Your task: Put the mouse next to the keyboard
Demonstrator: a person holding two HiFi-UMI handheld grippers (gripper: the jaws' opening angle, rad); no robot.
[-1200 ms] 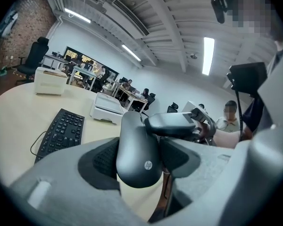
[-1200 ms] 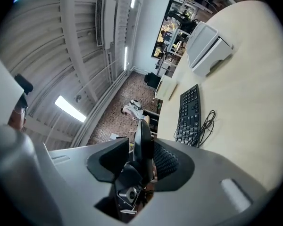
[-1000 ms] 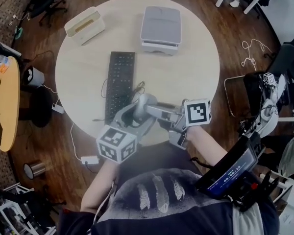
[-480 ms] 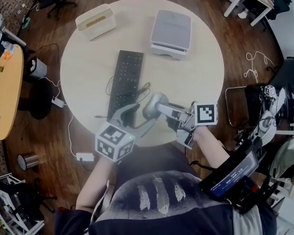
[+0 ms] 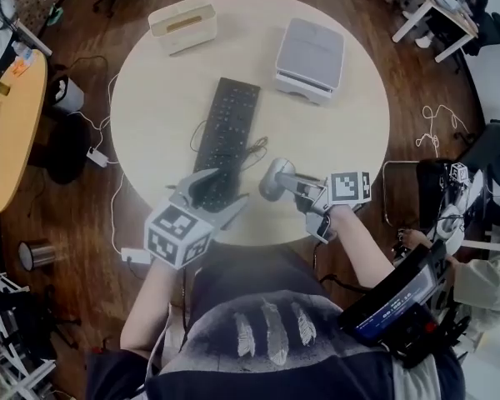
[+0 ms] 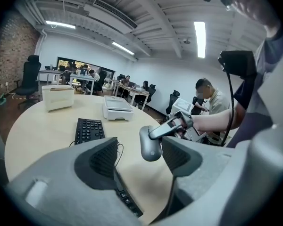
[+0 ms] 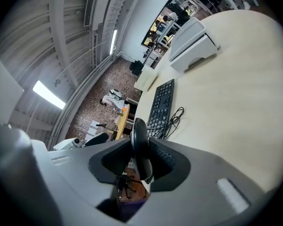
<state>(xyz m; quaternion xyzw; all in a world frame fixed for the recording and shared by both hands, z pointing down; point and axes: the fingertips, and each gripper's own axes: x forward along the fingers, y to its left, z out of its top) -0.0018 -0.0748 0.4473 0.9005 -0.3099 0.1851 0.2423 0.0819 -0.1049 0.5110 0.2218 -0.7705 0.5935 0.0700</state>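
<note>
A grey mouse (image 5: 273,178) is pinched on its edge in my right gripper (image 5: 282,182), which is shut on it. It hangs low over the round table (image 5: 150,107), to the right of the black keyboard's (image 5: 227,136) near end. I cannot tell whether it touches the tabletop. In the right gripper view the mouse (image 7: 139,145) stands upright between the pads, with the keyboard (image 7: 160,107) beyond. My left gripper (image 5: 215,193) is open and empty over the keyboard's near end. In the left gripper view the mouse (image 6: 150,146) shows just past that gripper's right jaw.
A tangled black cable (image 5: 254,148) lies between the keyboard and the mouse. A white box (image 5: 182,23) and a grey-white device (image 5: 310,58) stand at the table's far side. A wooden side table (image 5: 8,140) is at the left, and people sit at desks behind.
My right gripper has come down toward the table with the mouse. My left gripper has drawn away from the mouse to the left, over the keyboard's near end.
</note>
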